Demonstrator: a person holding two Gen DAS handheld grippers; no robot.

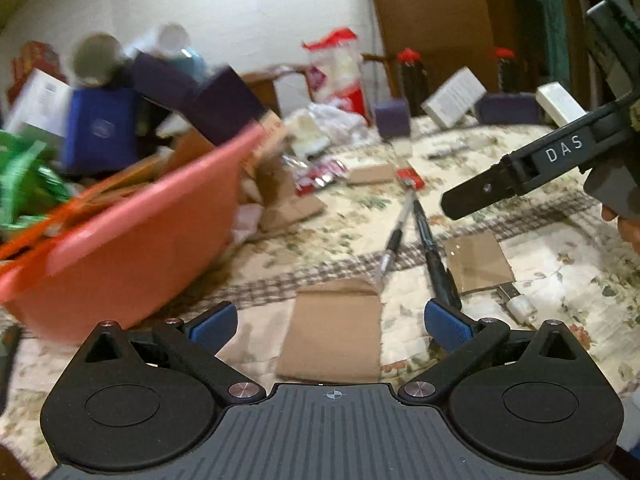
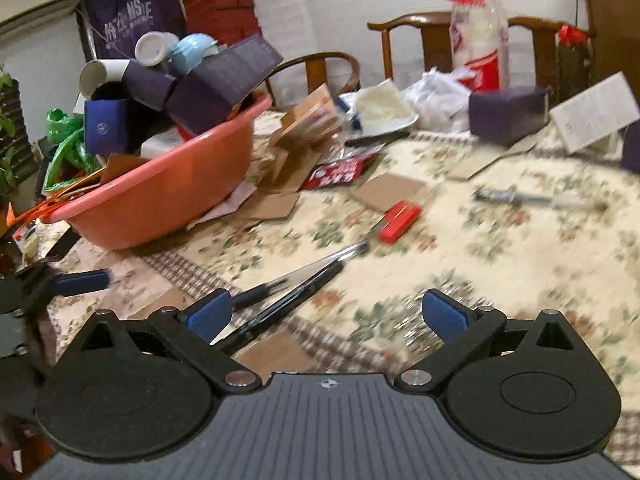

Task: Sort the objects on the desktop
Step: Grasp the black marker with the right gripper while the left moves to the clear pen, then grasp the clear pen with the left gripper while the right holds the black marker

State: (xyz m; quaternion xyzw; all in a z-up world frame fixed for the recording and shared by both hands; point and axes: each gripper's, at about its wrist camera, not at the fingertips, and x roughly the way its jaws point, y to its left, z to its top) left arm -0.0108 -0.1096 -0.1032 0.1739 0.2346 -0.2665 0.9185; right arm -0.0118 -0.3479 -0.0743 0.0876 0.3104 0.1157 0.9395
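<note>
Both claws [image 1: 330,322] [image 2: 328,316] gape empty beside the basin [image 1: 132,248], pens [image 1: 432,248] seemingly just ahead.

So on the tabletop [image 2: 500,248] I count one pink basin [image 2: 168,196], two pens [image 1: 394,240] lying side by side, one red box cutter [image 2: 400,220], one syringe-looking thing [image 2: 532,198], at least four loose cardboard pieces [image 1: 332,332], and two wooden chairs [image 2: 404,40] behind it.
</note>
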